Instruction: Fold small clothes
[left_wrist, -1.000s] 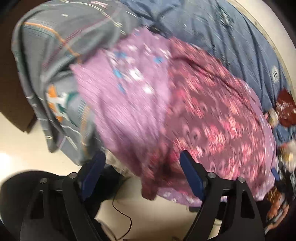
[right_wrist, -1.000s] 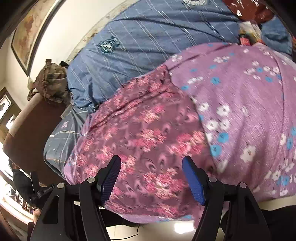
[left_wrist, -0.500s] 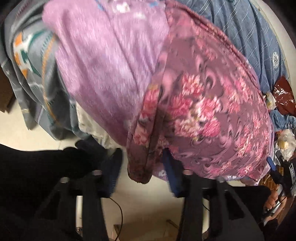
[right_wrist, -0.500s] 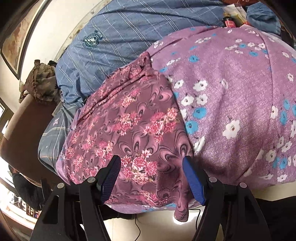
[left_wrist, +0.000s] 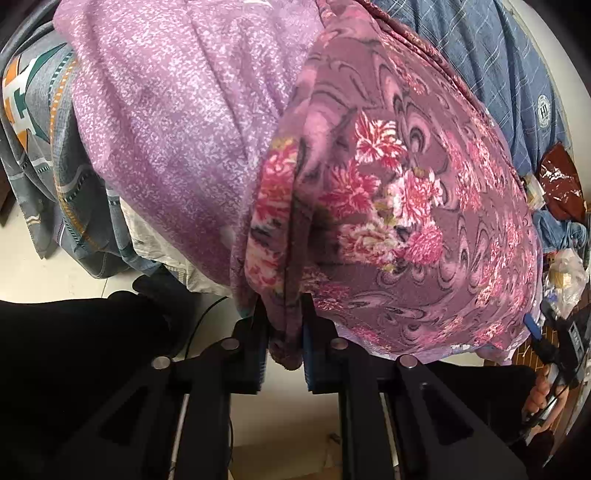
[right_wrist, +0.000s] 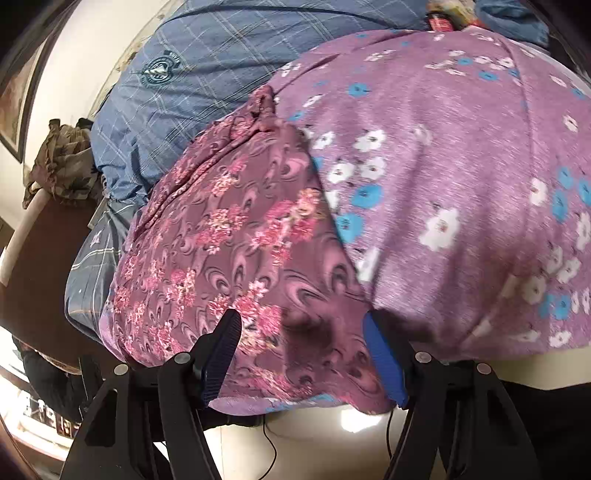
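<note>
The left claw (left_wrist: 283, 332) has just been closing, and its two blue pads are now clamped on the hanging corner of the pink-flowered garment (left_wrist: 406, 206), the fold of cloth squeezed tight between them and a small tongue of it poking out below. From that pinch the flowered cloth spreads up and away to the right of the claw. To the left of it and further ahead lies the mottled purple garment (left_wrist: 177, 122), the flowered piece lapping over its edge. Beyond both, ahead of the claw, sits blue checked bedding (left_wrist: 491, 62); far off to the left a grey patterned sheet (left_wrist: 44, 147) drapes down toward the pale floor (left_wrist: 55, 269).

Over on the other side, the right claw (right_wrist: 303, 354) stands with its pads well apart, and the lower hem of the flowered garment (right_wrist: 236, 236) lies between them, with neither pad seen pressing on it. Whether the blue pad on the right side brushes the cloth cannot be told. Just to the right of this claw, the purple garment with white and blue flowers (right_wrist: 461, 177) swells up large, its edge meeting the flowered piece right above the right-hand pad. Ahead and to the left, the blue bedding (right_wrist: 192, 85) shows an emblem.
</note>
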